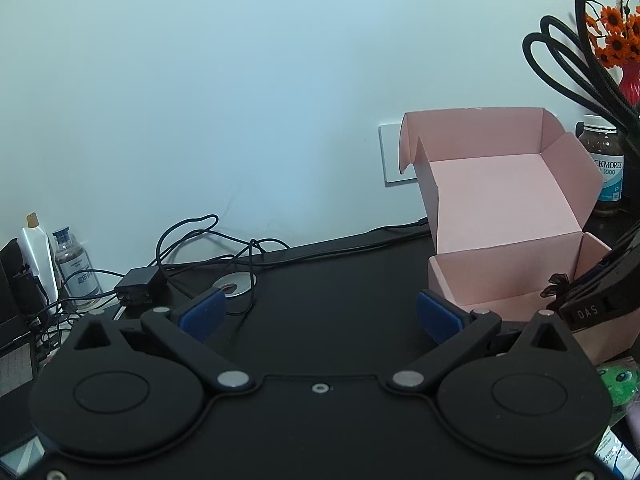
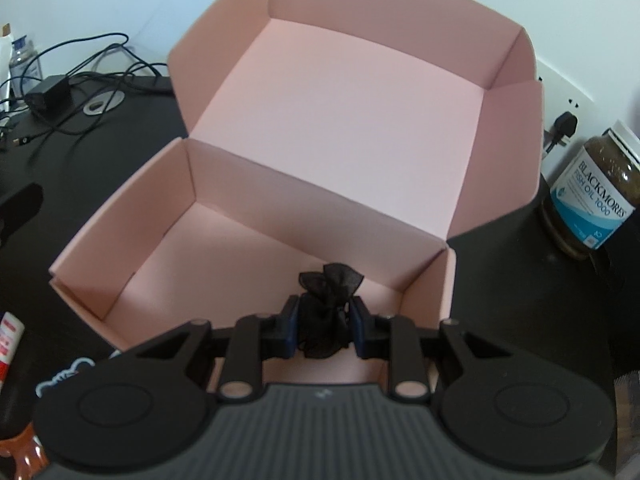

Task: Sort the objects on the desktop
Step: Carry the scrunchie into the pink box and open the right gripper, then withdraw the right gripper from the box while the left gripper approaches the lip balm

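An open pink cardboard box (image 2: 248, 236) stands on the black desk, its lid tipped back against the wall. My right gripper (image 2: 325, 330) is shut on a small black gauze pouch (image 2: 326, 308), held over the box's near wall and pointing down into it. In the left wrist view the same box (image 1: 500, 200) sits at the right, and the right gripper with the pouch (image 1: 557, 285) pokes in over its right rim. My left gripper (image 1: 318, 314) hovers over the desk left of the box, open, with nothing between its blue pads.
A fish oil bottle (image 2: 596, 200) stands right of the box, with a wall socket (image 2: 564, 120) behind. A black adapter (image 1: 138, 286), tangled cables and a metal disc (image 1: 236, 285) lie at the back left. A clear bottle (image 1: 76, 272) stands far left. Orange flowers (image 1: 616, 36) in a red vase are at top right.
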`<act>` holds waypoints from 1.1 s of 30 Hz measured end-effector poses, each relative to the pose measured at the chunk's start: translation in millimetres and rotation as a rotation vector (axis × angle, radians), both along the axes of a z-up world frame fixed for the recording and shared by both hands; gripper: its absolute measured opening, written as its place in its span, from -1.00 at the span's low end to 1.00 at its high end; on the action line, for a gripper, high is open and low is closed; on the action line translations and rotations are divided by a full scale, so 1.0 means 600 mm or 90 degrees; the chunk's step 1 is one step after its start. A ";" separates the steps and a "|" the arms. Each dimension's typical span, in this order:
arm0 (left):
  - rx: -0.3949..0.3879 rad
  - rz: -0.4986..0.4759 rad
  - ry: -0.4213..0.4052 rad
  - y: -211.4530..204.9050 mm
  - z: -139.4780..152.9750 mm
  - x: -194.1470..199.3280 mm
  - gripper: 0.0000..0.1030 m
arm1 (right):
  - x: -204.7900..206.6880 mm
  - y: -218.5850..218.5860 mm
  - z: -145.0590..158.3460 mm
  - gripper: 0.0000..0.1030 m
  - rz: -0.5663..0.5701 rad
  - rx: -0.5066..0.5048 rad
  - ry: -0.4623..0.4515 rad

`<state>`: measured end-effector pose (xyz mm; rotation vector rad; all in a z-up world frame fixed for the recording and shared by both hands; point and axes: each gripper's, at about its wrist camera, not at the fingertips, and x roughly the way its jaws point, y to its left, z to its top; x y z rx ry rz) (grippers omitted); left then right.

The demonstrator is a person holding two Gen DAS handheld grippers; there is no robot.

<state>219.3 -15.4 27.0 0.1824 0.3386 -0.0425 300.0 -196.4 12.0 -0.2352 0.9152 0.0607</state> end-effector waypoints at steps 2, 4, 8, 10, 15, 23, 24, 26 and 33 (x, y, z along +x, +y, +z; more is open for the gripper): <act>0.000 0.001 0.001 0.000 -0.001 0.001 1.00 | 0.001 -0.001 0.002 -0.51 -0.002 -0.002 0.007; 0.000 0.002 0.002 0.000 -0.001 0.002 1.00 | 0.002 0.000 0.003 -0.51 -0.011 -0.007 0.014; 0.000 0.002 0.002 0.000 -0.001 0.003 1.00 | 0.002 0.001 0.005 -0.50 -0.027 -0.013 0.022; 0.000 0.002 0.002 0.000 -0.001 0.003 1.00 | 0.004 0.000 0.007 -0.47 -0.035 -0.011 0.027; 0.002 0.003 -0.001 -0.001 0.000 0.003 1.00 | 0.008 0.007 0.010 0.01 -0.044 -0.029 0.030; -0.007 0.005 0.001 0.002 0.002 0.002 1.00 | 0.010 0.005 0.016 0.56 -0.044 0.017 0.021; -0.011 0.005 0.002 0.003 0.002 0.002 1.00 | 0.008 0.005 0.019 0.63 -0.043 0.024 0.013; -0.020 0.004 0.005 0.005 0.003 0.002 1.00 | 0.003 0.007 0.026 0.86 -0.030 0.034 -0.003; -0.032 0.016 0.000 0.013 0.006 0.002 1.00 | -0.017 0.009 0.057 0.90 -0.004 0.052 -0.053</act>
